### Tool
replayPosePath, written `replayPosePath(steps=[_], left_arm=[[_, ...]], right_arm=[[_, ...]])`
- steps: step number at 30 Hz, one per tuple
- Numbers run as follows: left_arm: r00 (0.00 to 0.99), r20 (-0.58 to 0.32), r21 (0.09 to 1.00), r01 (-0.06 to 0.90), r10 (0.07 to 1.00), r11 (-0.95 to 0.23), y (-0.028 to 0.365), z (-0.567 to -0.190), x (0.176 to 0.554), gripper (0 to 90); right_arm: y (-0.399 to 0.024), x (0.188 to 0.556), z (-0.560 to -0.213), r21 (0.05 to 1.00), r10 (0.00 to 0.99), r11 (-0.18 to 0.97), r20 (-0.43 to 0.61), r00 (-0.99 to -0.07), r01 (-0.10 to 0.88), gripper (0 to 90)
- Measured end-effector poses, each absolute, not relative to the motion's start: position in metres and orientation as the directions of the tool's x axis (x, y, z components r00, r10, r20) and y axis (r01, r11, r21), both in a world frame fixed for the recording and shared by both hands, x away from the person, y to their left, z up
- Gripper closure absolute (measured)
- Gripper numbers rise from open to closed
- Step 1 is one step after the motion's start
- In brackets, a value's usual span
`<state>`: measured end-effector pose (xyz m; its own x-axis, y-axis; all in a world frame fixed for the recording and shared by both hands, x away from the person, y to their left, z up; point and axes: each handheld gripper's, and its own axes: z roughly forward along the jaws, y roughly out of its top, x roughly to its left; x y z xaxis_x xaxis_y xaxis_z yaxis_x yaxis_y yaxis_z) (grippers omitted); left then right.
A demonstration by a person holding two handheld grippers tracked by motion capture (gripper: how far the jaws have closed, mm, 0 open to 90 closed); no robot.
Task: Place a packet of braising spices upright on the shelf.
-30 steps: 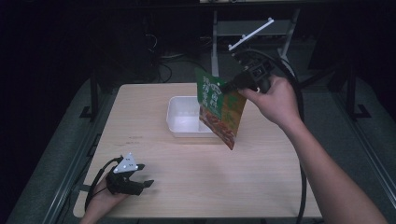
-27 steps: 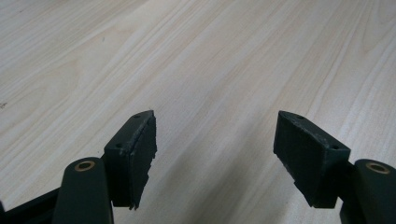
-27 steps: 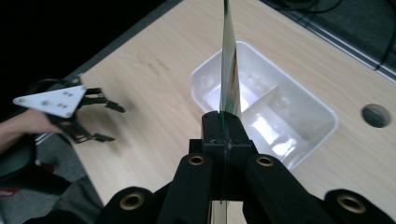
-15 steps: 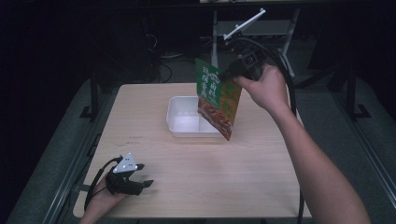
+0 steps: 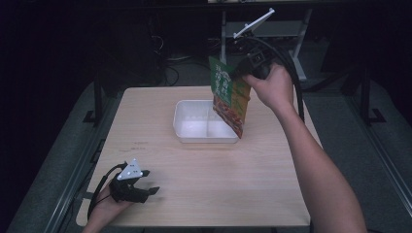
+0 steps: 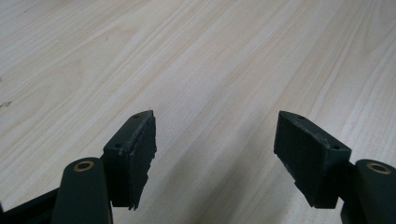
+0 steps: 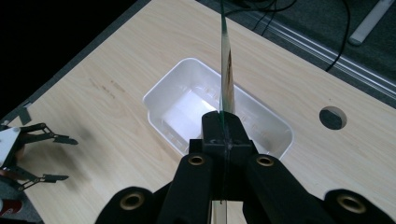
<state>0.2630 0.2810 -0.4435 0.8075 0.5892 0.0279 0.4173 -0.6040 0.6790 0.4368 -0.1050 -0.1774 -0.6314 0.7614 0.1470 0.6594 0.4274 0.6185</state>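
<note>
A flat green and orange food packet (image 5: 229, 94) hangs in the air over the right half of a white plastic tub (image 5: 192, 128). My right gripper (image 5: 243, 72) is shut on the packet's upper edge. In the right gripper view the packet (image 7: 226, 65) shows edge-on, pinched between the black jaws, with the tub (image 7: 163, 95) below it. My left gripper (image 5: 148, 182) rests on the table's near left corner. Its pads (image 6: 135, 149) stand wide apart over bare wood with nothing between them.
The light wooden table (image 5: 204, 170) has a round cable hole (image 7: 332, 117) beyond the tub. Cables trail from both grippers. Dark floor, metal rails and table legs surround the table.
My right gripper has carried the packet up and back-left, from the tub's right side to above its right half. The left gripper has stayed put.
</note>
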Motion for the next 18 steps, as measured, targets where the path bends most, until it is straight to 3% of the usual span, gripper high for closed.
replayPosePath(steps=[18], left_arm=[[0.808, 0.029, 0.681, 0.415, 0.588, -0.603, 0.282, -0.443, 0.263, 28.9]], right_arm=[[-0.092, 0.458, -0.194, 0.627, 0.794, 0.413, 0.108, -0.599, 0.660, 89.9]])
